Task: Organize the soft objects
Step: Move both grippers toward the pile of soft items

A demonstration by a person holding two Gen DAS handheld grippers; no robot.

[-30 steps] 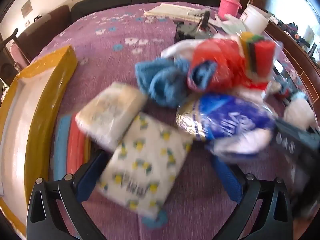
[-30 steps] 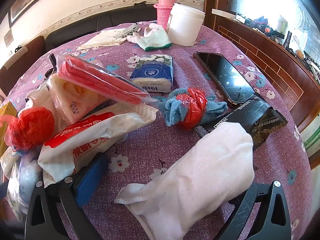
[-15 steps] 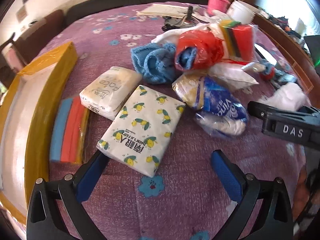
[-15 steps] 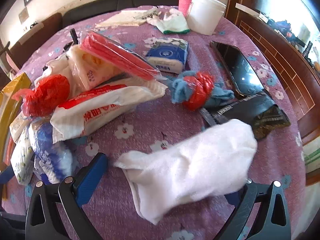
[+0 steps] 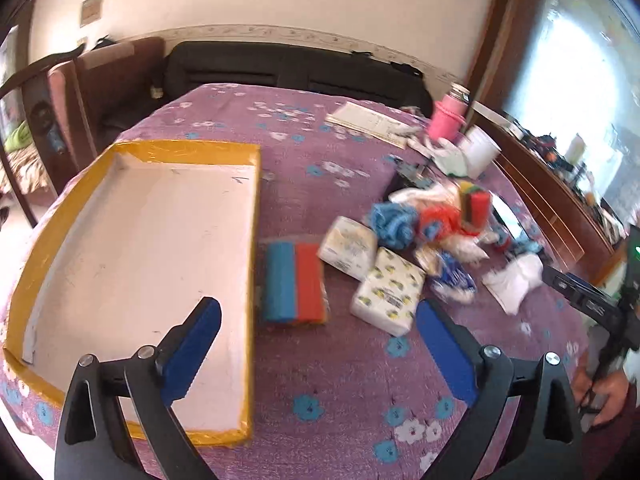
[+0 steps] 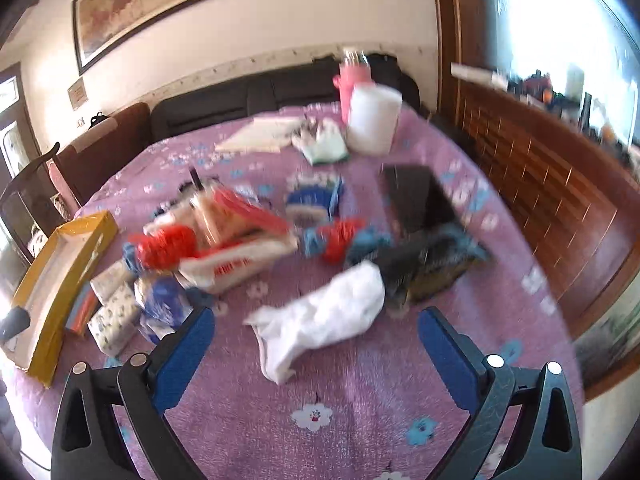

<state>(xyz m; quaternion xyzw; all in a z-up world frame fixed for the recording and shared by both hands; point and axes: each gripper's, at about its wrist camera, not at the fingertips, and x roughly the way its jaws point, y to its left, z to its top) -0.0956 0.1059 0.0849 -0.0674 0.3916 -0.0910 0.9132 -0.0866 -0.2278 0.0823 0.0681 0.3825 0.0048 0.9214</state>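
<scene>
Soft goods, unsorted, on the purple floral tablecloth: all loose, none yet in the tray.

Item: yellow-edged tray, white inside, at the left of my left view. It holds nothing that I can see. I judge it the destination, so the sorting has not begun or has barely begun.

Item: sponge pack, blue and red stripes, lying just beside the tray's right wall.

Item: two tissue packs, one plain white, one lemon-printed, touching each other, just right of the sponges.

Item: heap beyond them: blue cloth, red net bag, striped sponge block, blue-printed bag. Blurred; finer contents I cannot tell.

Item: white cloth, crumpled, nearest my right fingers, apart from the heap, its far end against a dark wrapper.

Item: blue-and-white tissue pack, farther back on its own.

Not soft, likely to stay: dark phone, white tub, pink flask, papers.

My left gripper: jaws wide but closing a little, nothing between them, hanging above the cloth between tray and packs.

My right gripper: jaws spread wide, empty, above the white cloth without touching it.

Remaining, by my reckoning: every item listed above.
</scene>
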